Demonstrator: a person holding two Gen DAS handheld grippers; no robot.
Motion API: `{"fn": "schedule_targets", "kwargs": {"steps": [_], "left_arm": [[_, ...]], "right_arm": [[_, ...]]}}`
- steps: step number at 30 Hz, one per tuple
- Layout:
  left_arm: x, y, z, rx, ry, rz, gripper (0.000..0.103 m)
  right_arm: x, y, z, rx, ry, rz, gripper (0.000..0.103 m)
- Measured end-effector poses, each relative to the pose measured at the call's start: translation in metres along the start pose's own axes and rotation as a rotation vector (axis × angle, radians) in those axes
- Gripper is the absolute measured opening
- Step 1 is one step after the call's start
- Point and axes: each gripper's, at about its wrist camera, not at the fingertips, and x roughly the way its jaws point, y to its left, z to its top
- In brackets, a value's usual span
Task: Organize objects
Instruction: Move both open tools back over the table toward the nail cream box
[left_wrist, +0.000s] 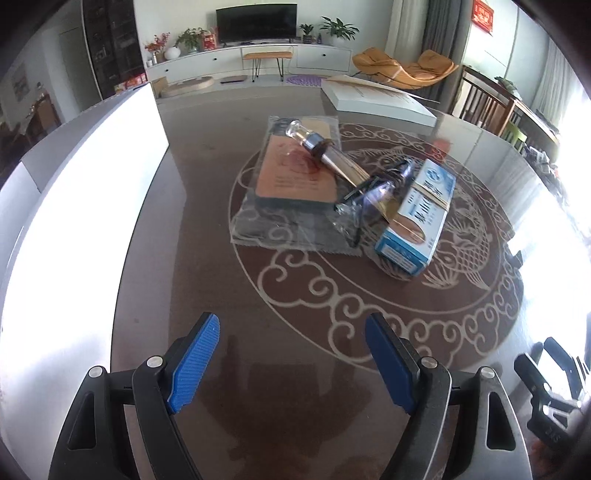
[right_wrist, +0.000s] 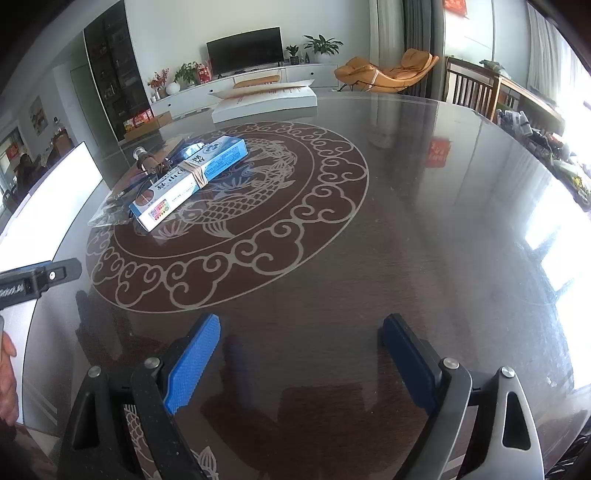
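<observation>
On the dark round table (left_wrist: 258, 295) lies a small pile. A flat clear packet with a brown card (left_wrist: 295, 177) sits at the bottom, and a glass tube with a dark band (left_wrist: 325, 151) rests slanted across it. Beside them lies a blue and white box with a rubber band around it (left_wrist: 417, 214), seen in the right wrist view as the blue box (right_wrist: 192, 177). My left gripper (left_wrist: 291, 332) hovers open just short of the pile, nothing between its blue pads. My right gripper (right_wrist: 301, 332) stands open over bare table, well right of the pile.
A large white box (left_wrist: 74, 229) fills the table's left side. A flat white carton (left_wrist: 376, 101) lies at the far edge. The left gripper's body (right_wrist: 37, 280) and a hand (right_wrist: 7, 376) show at the left of the right wrist view. Wooden chairs (left_wrist: 487, 107) stand far right.
</observation>
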Motion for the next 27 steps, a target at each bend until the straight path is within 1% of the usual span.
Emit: {"fn": "schedule_targets", "kwargs": {"steps": [3,6,7,8,13,16,18,20,23,27], "left_arm": [[0.011,0.002,0.013,-0.006,-0.005,0.018,0.08],[0.033,-0.005,0.023,0.028,0.054,0.045,0.08],[0.039,-0.008,0.025,0.033,0.057,0.038,0.081],[0.04,-0.011,0.027,0.031,0.038,0.025,0.082],[0.049,-0.042,0.044,0.043,0.015,0.033,0.081],[0.051,-0.071,0.05,0.067,0.019,0.014,0.081],[0.048,-0.094,0.048,0.128,0.025,-0.032,0.081],[0.044,-0.106,0.042,0.176,0.024,-0.05,0.081],[0.035,-0.104,0.033,0.197,0.028,-0.057,0.081],[0.02,-0.078,0.02,0.167,0.029,-0.077,0.081]], "right_arm": [[0.001,0.002,0.0,-0.006,0.001,-0.009,0.091],[0.002,0.005,-0.001,-0.02,0.003,-0.013,0.091],[0.002,0.006,-0.001,-0.023,0.004,-0.014,0.091],[0.002,0.007,-0.001,-0.026,0.004,-0.015,0.091],[0.001,0.006,-0.002,-0.026,0.002,-0.011,0.091],[0.001,0.006,-0.002,-0.027,0.004,-0.011,0.091],[0.001,0.007,-0.002,-0.028,0.004,-0.009,0.091],[0.001,0.006,-0.002,-0.024,0.003,-0.004,0.091],[0.001,0.007,-0.002,-0.024,0.003,-0.002,0.092],[0.003,0.01,-0.002,-0.036,0.011,-0.007,0.095]]}}
